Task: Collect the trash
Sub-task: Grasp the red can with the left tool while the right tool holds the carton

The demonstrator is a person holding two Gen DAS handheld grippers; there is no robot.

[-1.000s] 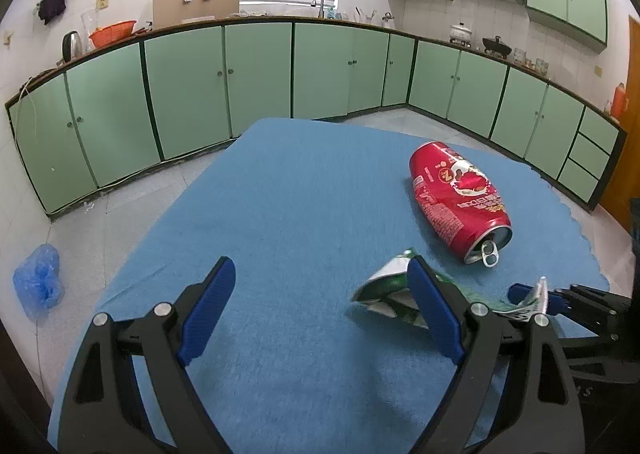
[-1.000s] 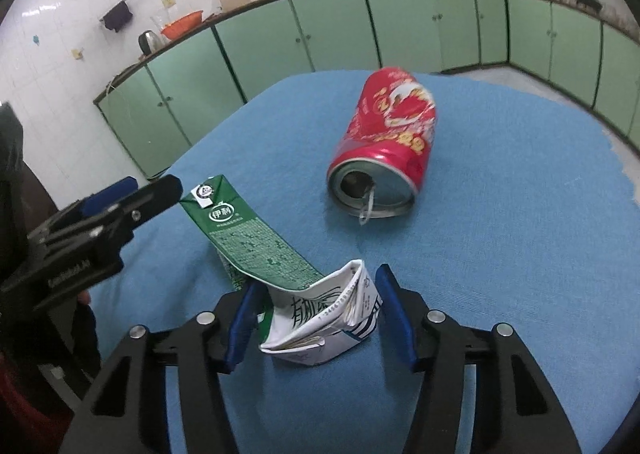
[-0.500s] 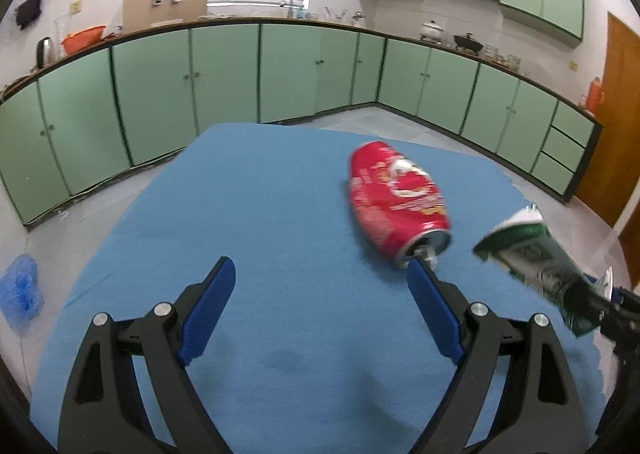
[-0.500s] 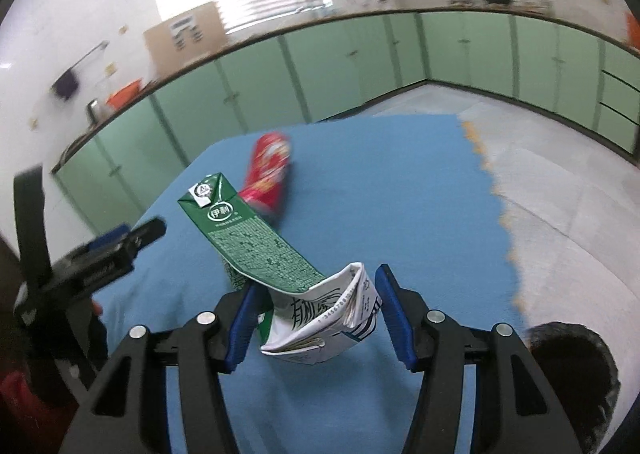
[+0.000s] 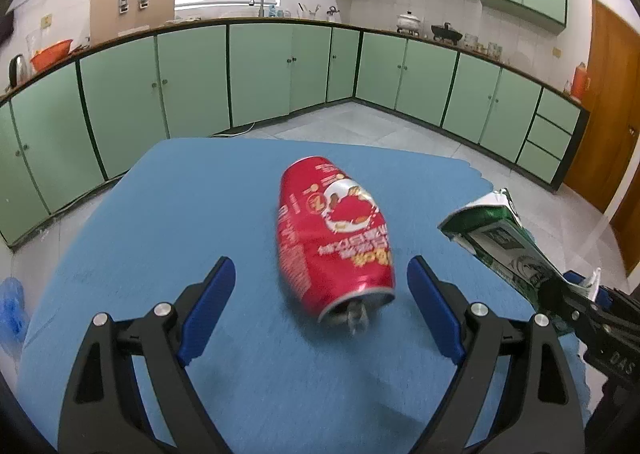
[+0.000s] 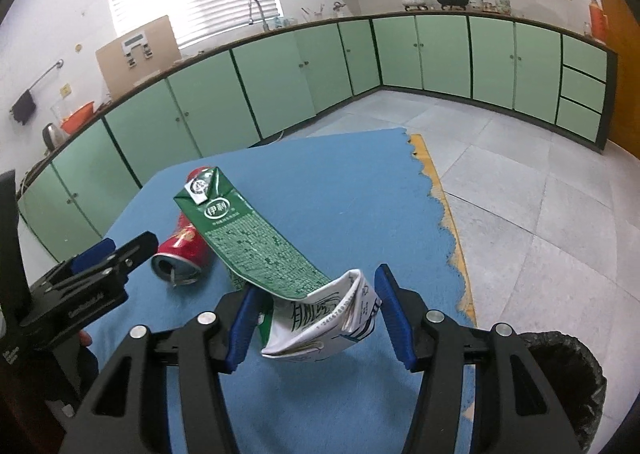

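A red drink can (image 5: pixel 334 238) lies on its side on the blue table (image 5: pixel 180 213), its open end towards me. My left gripper (image 5: pixel 320 310) is open, one finger on each side of the can's near end, not touching it. My right gripper (image 6: pixel 316 318) is shut on a crushed green and white milk carton (image 6: pixel 256 246) and holds it above the table. The carton (image 5: pixel 500 242) and right gripper also show at the right of the left wrist view. The can (image 6: pixel 182 250) shows behind the carton in the right wrist view, with the left gripper (image 6: pixel 96 278) beside it.
A black-lined trash bin (image 6: pixel 568 374) stands on the floor past the table's right edge, at the lower right of the right wrist view. A blue plastic bag (image 5: pixel 10 310) lies on the floor to the left. Green kitchen cabinets (image 5: pixel 260 73) run along the walls.
My right gripper has lifted the carton off the table and carried it to the right, towards the bin. My left gripper has moved right and forward until its fingers flank the can.
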